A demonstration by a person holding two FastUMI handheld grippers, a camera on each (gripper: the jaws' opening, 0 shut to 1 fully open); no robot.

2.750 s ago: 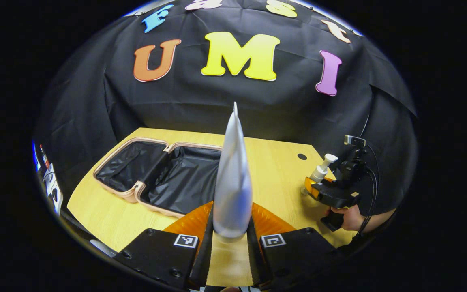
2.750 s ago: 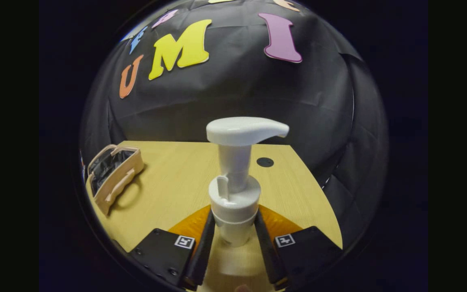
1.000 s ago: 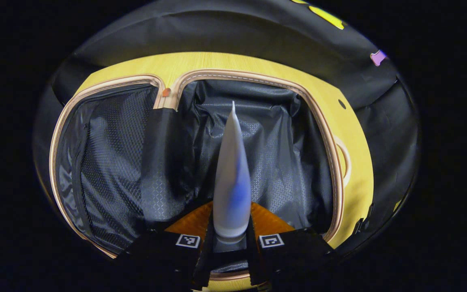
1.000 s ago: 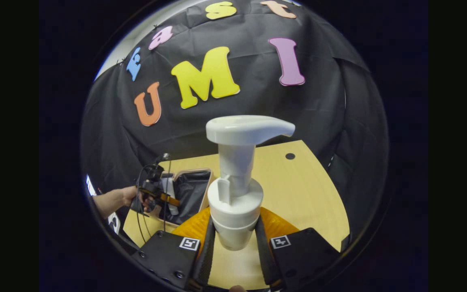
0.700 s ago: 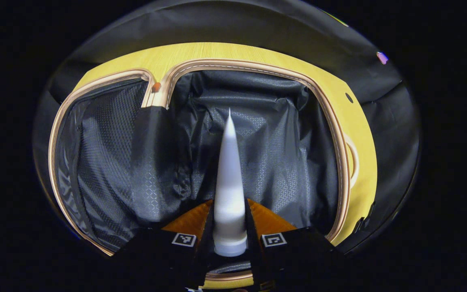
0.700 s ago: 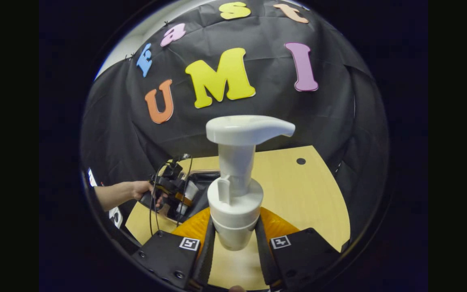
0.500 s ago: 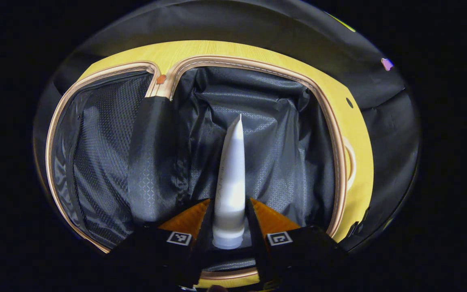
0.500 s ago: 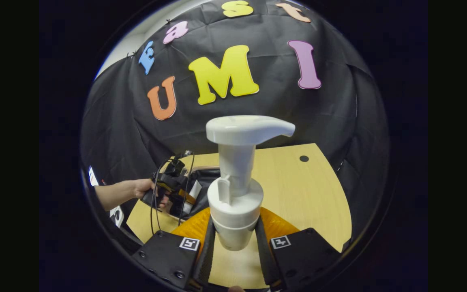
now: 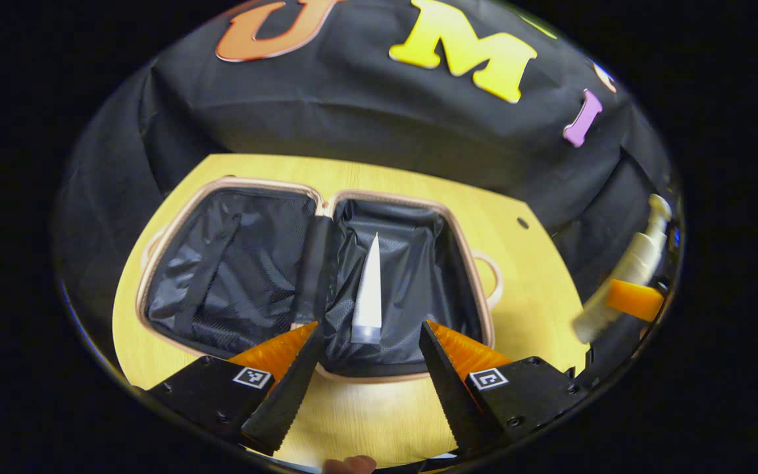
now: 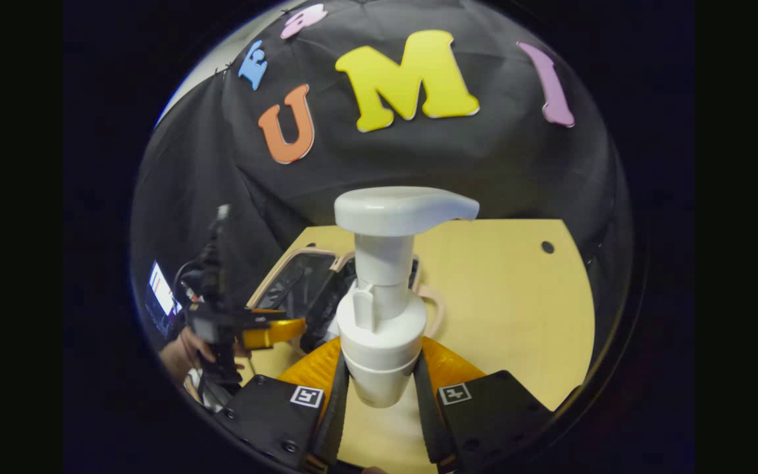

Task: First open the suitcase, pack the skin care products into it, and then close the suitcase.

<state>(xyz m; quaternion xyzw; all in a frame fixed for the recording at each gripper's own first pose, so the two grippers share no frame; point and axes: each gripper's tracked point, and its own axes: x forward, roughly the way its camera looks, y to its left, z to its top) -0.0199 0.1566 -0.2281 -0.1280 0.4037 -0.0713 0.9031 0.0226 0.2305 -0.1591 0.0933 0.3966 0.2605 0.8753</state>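
Black gripper bodies (image 9: pixel 221 395), square markers (image 9: pixel 488 378)

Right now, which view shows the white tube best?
Left gripper view: the white tube lies in full sight on the lining of the open suitcase. In the right gripper view the pump bottle blocks that compartment.

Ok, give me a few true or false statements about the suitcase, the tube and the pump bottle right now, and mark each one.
1. The suitcase lies open on the table. True.
2. The white tube is clamped in the left gripper. False: its jaws stand wide apart, and the tube lies inside the suitcase's right half.
3. The right gripper is shut on the pump bottle. True.
4. The pump bottle already sits in the suitcase. False: it is held upright above the table.
5. The left half of the suitcase holds a bottle. False: there is just dark lining.
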